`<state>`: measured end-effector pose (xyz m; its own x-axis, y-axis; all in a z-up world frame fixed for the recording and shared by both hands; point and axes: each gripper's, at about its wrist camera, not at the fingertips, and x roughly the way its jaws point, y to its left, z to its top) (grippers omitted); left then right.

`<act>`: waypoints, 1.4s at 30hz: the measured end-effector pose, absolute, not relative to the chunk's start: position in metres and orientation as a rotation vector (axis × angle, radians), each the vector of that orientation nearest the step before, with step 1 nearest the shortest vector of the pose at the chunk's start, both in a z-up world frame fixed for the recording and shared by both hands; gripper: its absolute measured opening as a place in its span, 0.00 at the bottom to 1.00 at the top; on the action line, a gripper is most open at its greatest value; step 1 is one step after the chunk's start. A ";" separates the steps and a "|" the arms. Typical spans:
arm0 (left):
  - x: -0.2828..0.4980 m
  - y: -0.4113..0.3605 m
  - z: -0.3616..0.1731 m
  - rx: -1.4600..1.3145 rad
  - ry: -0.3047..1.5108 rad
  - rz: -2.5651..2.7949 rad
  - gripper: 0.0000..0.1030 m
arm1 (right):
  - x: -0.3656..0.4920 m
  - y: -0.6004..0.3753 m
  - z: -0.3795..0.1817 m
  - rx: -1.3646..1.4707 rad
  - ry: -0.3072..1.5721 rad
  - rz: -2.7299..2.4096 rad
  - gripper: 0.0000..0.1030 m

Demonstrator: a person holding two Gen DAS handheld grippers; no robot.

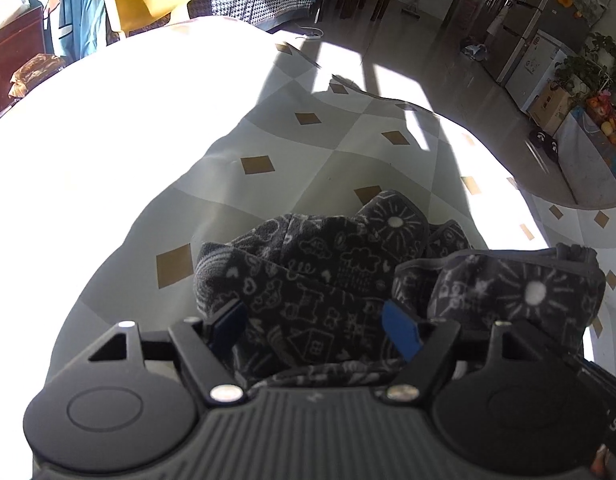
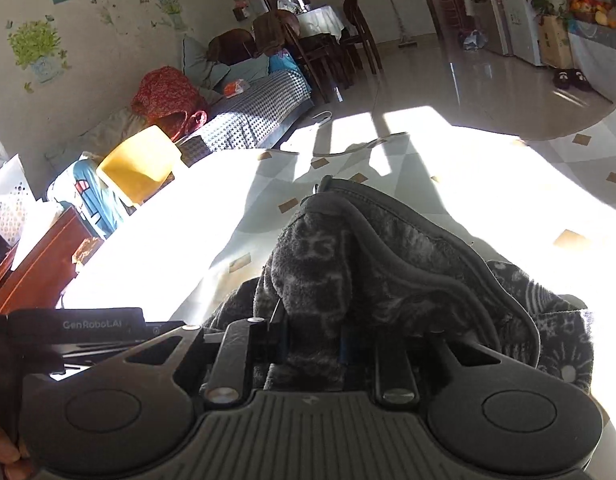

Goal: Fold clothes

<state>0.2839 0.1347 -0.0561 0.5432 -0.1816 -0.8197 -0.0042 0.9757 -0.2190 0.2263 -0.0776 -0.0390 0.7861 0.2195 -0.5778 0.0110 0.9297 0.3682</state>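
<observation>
One garment (image 1: 332, 280), dark fleece with pale doodle print, lies bunched on the bench (image 1: 308, 148) near its front edge. Bench cover: grey-white checks with tan diamonds, half in strong sun; open surface to the far side and left, rounded edge dropping to floor at right. Left gripper (image 1: 318, 326) held low and level, blue pads spread wide with fleece lying between them. Right gripper (image 2: 314, 346) level, pads narrow, pinching a fold of the garment beside its piped hem.
</observation>
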 end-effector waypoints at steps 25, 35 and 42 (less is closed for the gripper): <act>0.313 0.096 -0.106 0.019 1.049 -0.201 0.62 | 0.229 -0.097 -0.036 0.388 0.707 -0.010 0.39; 0.322 0.078 -0.124 0.129 1.042 -0.267 0.60 | 0.212 -0.119 -0.031 0.385 0.734 0.002 0.41; 0.330 0.076 -0.131 0.124 1.049 -0.302 0.57 | 0.206 -0.136 -0.033 0.390 0.755 -0.042 0.42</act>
<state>0.3305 0.0760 -0.1307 0.4613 -0.1859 -0.8675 0.3037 0.9518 -0.0425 0.2058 -0.1363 -0.0329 0.7310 0.1019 -0.6748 0.1755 0.9275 0.3302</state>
